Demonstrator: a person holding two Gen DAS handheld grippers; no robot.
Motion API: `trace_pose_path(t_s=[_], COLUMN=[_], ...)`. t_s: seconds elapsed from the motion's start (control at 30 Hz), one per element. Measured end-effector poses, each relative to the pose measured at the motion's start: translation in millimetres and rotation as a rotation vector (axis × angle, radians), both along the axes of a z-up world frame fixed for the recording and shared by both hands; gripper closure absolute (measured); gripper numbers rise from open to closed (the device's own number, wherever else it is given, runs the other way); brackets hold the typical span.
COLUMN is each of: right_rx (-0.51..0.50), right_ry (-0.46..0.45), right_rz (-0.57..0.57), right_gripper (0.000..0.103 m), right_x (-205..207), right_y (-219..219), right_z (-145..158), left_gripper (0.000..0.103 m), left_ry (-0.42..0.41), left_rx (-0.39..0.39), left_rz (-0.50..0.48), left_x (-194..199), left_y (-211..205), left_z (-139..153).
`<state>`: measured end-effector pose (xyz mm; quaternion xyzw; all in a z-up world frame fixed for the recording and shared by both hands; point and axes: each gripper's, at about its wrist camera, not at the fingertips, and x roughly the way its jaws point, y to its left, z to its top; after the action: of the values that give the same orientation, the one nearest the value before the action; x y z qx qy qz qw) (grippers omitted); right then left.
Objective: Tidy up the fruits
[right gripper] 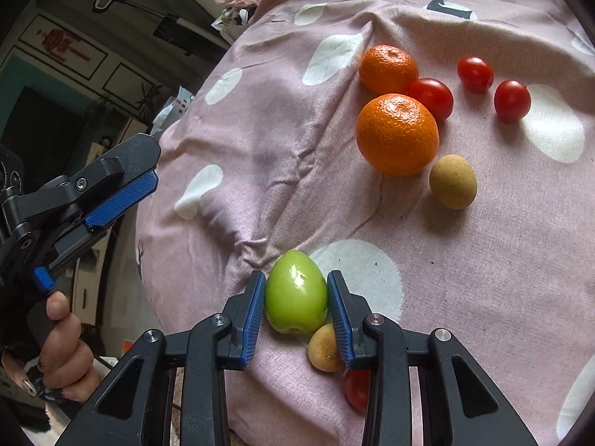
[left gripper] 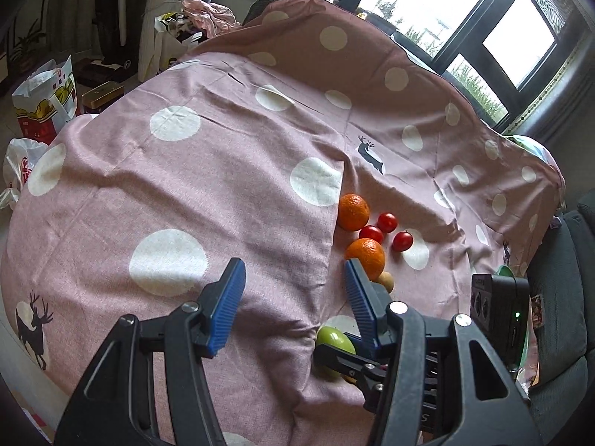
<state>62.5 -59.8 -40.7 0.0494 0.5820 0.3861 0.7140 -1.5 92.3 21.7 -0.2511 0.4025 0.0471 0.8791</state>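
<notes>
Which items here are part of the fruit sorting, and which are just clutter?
Job:
- green fruit, in the right claw
- two oranges
- red cherry tomatoes
- two small tan fruits
- left claw, open and empty

Clutter:
- printed shopping bag on the floor
- white plastic bag
- pink garment behind the spotted cloth

Bright windows [left gripper: 427, 7] behind, dark frames; shopping bags [left gripper: 44, 96] on floor, perhaps tiled

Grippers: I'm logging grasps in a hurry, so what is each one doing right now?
Left gripper: open, nothing between its fingers.
Right gripper: closed on the green fruit, fingers pressed to both its sides.
</notes>
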Motion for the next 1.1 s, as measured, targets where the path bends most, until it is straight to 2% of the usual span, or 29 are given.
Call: trace_pose_path(t_s=[0.13,0.33,0.53,0.83,0.93,1.1], right_rx=[0.019,0.043,-0.019,-0.109,-0.091,-0.064], right_ry=[0.000,-0.024,-0.062,-0.022,-0.018,-0.046], right_rz=[-0.036,-0.144,-0.261,-0.328,-0.334,-0.364], right_gripper=[0.067,0.067,0.067,0.067,0.067,0.060], right_x=[2.0,13.2,19.3,28.1,28.8,29.4], right_y=[-8.3,-45.3,-82.7,-97.7,-102.6,-113.9], right_z=[3.0,17.5,19.8,4.7,6.5,16.5], left_gripper=[0.049,0.049,0.049,0.049,0.049,0.049], left_ry=[0.001,0.005,0.030,0.080,0.073,0.077], left_rx=[0.019,0.027,0.047,0.069,0.014,-0.074], left_rz=[-0.019,-0.066,-0.138,-0.246,-0.286,-0.328], left_x=[2.3,7.6,16.4,27.7,29.8,33.8], left_y=[-8.0,-23.9,-52.5,-89.6,-94.1,-102.5], left_z=[-0.6,-3.2,-11.0,-27.3,-31.0,-37.9])
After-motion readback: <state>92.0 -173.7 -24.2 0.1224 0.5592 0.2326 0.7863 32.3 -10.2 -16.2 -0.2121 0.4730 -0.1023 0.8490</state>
